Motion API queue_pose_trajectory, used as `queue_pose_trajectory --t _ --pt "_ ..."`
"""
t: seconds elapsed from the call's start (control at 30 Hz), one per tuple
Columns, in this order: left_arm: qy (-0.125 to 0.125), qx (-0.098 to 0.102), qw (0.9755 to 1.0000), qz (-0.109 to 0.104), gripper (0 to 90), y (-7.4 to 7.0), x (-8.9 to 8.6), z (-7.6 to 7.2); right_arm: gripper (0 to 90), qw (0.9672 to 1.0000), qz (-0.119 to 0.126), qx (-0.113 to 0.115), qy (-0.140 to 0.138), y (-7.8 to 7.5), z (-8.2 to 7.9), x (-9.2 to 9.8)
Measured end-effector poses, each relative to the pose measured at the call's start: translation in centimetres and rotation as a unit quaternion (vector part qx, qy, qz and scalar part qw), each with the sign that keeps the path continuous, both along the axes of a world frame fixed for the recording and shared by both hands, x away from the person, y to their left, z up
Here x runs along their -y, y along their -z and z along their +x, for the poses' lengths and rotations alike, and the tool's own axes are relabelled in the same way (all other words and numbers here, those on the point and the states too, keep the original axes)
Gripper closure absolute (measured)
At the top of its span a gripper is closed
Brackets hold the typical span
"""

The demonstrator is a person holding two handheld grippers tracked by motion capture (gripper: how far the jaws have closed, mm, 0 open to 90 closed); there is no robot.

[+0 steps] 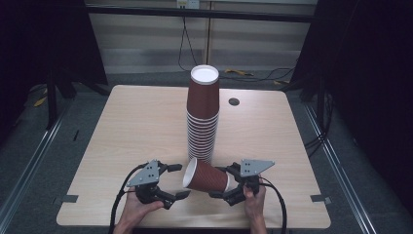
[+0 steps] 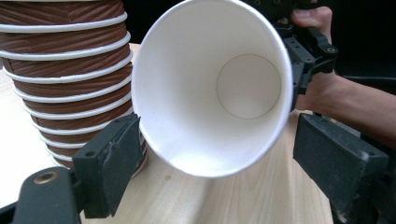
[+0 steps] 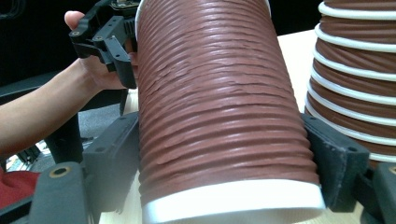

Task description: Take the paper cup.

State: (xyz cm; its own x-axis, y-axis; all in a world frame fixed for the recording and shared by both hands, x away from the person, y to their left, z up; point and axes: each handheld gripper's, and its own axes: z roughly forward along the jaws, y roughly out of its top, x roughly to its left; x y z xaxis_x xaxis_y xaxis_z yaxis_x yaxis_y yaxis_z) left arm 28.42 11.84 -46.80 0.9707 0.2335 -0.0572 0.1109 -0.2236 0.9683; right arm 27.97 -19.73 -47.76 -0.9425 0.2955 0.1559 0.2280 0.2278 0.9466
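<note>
Single brown ribbed paper cup (image 1: pixel 207 176) lies on its side above the near edge of the table (image 1: pixel 136 126), mouth towards the left gripper (image 1: pixel 179 181), just in front of the upside-down cup stack (image 1: pixel 203 122).

Right gripper (image 1: pixel 223 183): jaws closed against both flanks of the cup near its base, plain in the right gripper view, where the ribbed wall (image 3: pixel 219 107) hides the table beneath.

Left gripper: jaws spread wide, holding nothing. Its own view looks straight into the white interior (image 2: pixel 210 93), which the high view lacks. One pad sits just beside the rim; contact possible, cannot tell.

Stack's top is cut off in both gripper views (image 2: pixel 65 70).
</note>
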Motion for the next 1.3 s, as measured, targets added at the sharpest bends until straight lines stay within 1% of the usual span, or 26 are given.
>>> queue_pose_trajectory --t 0.07,0.13,0.17,0.2,0.23,0.27,0.3,0.37,0.43,0.47,0.57,0.6,0.63,0.67,0.77,0.87,0.93,0.97,1.0,1.1,1.2,1.23,1.3 --pt "-0.006 0.001 1.0 0.0 15.4 0.1 0.1 0.1 20.2 1.0 0.001 0.0 -0.004 0.0 0.0 -0.1" --pt "-0.009 -0.002 1.0 -0.001 15.2 0.1 0.1 0.2 20.2 1.0 0.0 -0.001 -0.007 0.1 0.0 -0.2" --pt "-0.004 -0.001 1.0 -0.003 14.7 0.1 0.1 0.3 20.3 1.0 -0.001 -0.001 -0.007 0.1 0.0 -0.2" --pt "-0.011 0.003 0.9999 0.0 14.9 0.1 0.1 0.2 20.3 1.0 -0.002 -0.002 -0.009 0.1 0.0 -0.2" --pt "0.0 0.002 1.0 -0.004 14.3 0.1 0.2 0.3 20.3 0.9999 -0.003 -0.002 -0.01 0.1 0.0 -0.2" --pt "0.001 0.002 1.0 -0.005 13.0 0.1 0.2 0.4 20.3 0.9999 -0.003 -0.002 -0.011 0.1 0.0 -0.2" --pt "-0.003 0.002 1.0 -0.004 10.8 0.1 0.3 0.5 20.3 0.9999 -0.003 -0.002 -0.012 0.1 0.0 -0.2" --pt "-0.007 0.0 1.0 -0.003 4.3 0.1 0.5 0.6 20.3 0.9999 -0.003 -0.002 -0.015 0.1 0.0 -0.3" --pt "-0.007 -0.002 1.0 -0.001 1.6 0.1 0.6 0.6 20.3 0.9999 -0.006 -0.001 -0.016 0.1 0.0 -0.3" --pt "-0.002 0.0 1.0 0.004 1.7 0.1 0.7 0.7 20.3 0.9998 -0.006 -0.002 -0.018 0.1 0.0 -0.4" --pt "0.007 0.0 1.0 0.007 2.4 0.0 1.2 0.7 20.3 0.9997 -0.007 -0.001 -0.022 0.0 0.0 -0.6" --pt "0.004 0.002 0.9999 0.013 2.4 -0.1 1.3 0.7 20.3 0.9997 -0.008 -0.001 -0.024 0.0 0.0 -0.6" --pt "0.012 0.0 0.9999 0.01 2.4 -0.2 1.4 0.8 20.3 0.9996 -0.008 -0.001 -0.025 0.0 0.0 -0.7" --pt "0.014 0.001 0.9998 0.011 2.4 -0.2 1.5 0.8 20.3 0.9996 -0.007 0.0 -0.026 0.0 0.0 -0.7" --pt "0.018 0.0 0.9998 0.006 2.5 -0.3 1.6 1.0 20.3 0.9996 -0.008 0.001 -0.027 -0.2 0.0 -0.7" --pt "0.022 -0.002 0.9997 0.01 1.4 -0.4 1.8 1.1 20.3 0.9996 -0.011 0.002 -0.026 -0.3 0.0 -0.7" --pt "0.022 -0.002 0.9996 0.016 0.9 -0.3 2.0 1.2 20.3 0.9996 -0.013 0.003 -0.027 -0.2 0.1 -0.7" --pt "0.021 -0.002 0.9997 0.015 0.0 -0.3 2.0 1.2 20.3 0.9995 -0.014 0.002 -0.028 -0.2 0.1 -0.8" --pt "0.025 -0.004 0.9996 0.009 0.0 -0.2 2.1 1.3 20.3 0.9995 -0.013 0.002 -0.028 -0.2 0.1 -0.8" --pt "0.028 -0.007 0.9996 0.007 0.0 -0.3 2.2 1.3 20.3 0.9994 -0.014 0.003 -0.032 -0.2 0.1 -1.1" --pt "0.03 -0.004 0.9995 0.01 0.9 -0.4 2.3 1.3 20.3 0.9993 -0.017 0.005 -0.034 -0.2 0.2 -1.2" --pt "0.03 -0.005 0.9995 0.004 1.2 -0.3 2.3 1.3 20.3 0.9993 -0.018 0.004 -0.033 -0.2 0.2 -1.2" --pt "0.03 -0.006 0.9995 0.005 1.3 -0.3 2.3 1.3 20.3 0.9993 -0.018 0.006 -0.032 -0.3 0.2 -1.2"
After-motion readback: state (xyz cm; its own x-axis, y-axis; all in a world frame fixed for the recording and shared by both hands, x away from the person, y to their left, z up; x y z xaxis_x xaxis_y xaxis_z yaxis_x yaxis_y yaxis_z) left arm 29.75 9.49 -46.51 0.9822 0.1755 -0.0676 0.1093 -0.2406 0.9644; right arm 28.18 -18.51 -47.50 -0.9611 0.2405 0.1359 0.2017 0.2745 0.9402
